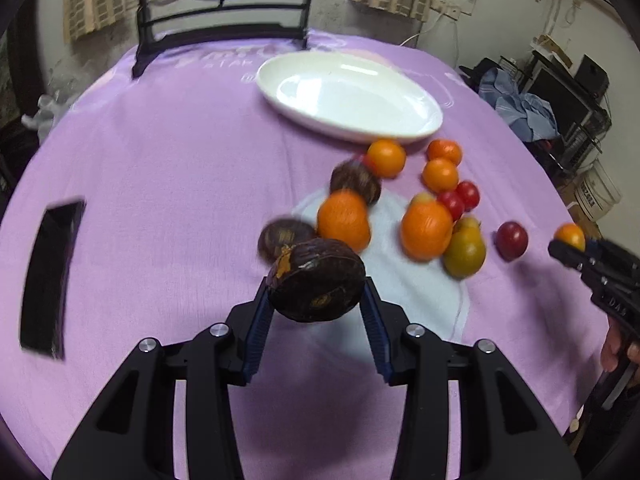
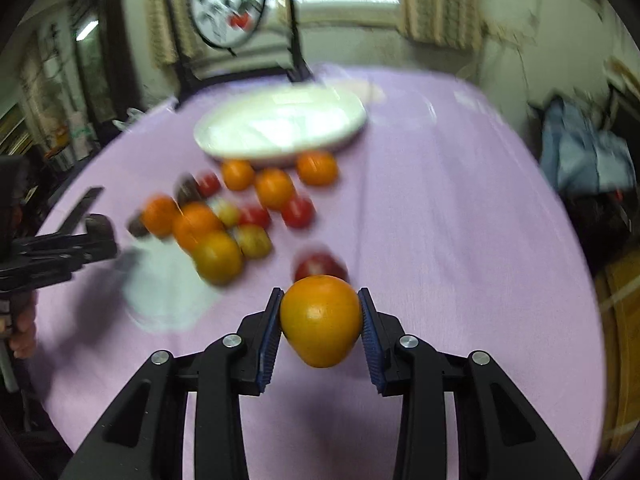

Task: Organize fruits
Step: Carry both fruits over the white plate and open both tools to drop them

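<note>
My left gripper [image 1: 316, 288] is shut on a dark brown passion fruit [image 1: 318, 280] and holds it above the purple cloth. My right gripper [image 2: 320, 320] is shut on an orange fruit [image 2: 320, 320], also lifted; it shows at the right edge of the left wrist view [image 1: 570, 237]. A white oval plate [image 1: 348, 96] stands empty at the far side; it also shows in the right wrist view [image 2: 280, 124]. Between lie several oranges [image 1: 344, 220], small red fruits [image 1: 512, 240], a green-yellow pear [image 1: 466, 250] and two more dark passion fruits [image 1: 354, 180].
A black phone-like slab [image 1: 48, 276] lies on the cloth at the left. A black stand with a round painted panel [image 1: 220, 0] rises behind the plate. A pale blue patch [image 1: 412, 292] lies under the fruit pile. Clutter stands right of the table.
</note>
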Demonstrator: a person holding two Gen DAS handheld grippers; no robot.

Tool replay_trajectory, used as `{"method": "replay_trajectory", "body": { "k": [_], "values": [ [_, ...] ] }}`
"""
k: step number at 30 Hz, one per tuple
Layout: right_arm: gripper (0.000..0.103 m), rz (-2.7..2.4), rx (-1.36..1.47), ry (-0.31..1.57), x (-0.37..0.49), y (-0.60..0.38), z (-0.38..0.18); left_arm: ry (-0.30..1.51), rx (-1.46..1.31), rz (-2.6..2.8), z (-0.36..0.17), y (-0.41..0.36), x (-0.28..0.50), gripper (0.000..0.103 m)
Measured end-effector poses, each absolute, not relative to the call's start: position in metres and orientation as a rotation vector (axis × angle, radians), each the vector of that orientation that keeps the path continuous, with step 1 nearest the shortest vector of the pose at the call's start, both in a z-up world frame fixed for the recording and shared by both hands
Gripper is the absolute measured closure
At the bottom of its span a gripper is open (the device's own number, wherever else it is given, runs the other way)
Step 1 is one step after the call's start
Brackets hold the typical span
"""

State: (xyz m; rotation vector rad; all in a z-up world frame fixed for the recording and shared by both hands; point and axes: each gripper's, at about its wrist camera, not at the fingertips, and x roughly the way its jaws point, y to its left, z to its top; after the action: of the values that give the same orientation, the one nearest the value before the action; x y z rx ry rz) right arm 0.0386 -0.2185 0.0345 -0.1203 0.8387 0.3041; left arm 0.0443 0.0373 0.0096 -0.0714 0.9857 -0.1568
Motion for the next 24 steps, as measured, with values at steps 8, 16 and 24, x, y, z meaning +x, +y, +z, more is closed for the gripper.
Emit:
{"method": "replay_trajectory", "body": {
  "k": [8,16,24],
  "values": [
    [0.066,0.423,-0.113,0.84,0.167,-0.162,0.061,0.94,0.013,-0.187,0.048,0.011,0.161,0.06],
    [0.065,0.369,-0.076,1.053,0.254,-0.133,0.006,1.062,-0.056,-0.093,0.0,0.021,0.26,0.06],
    [0.049,0.345,0.011,1.05,0.242,-0.156,0.006,0.975,-0.071,-0.066,0.018,0.024,0.245,0.027]
  ]
}}
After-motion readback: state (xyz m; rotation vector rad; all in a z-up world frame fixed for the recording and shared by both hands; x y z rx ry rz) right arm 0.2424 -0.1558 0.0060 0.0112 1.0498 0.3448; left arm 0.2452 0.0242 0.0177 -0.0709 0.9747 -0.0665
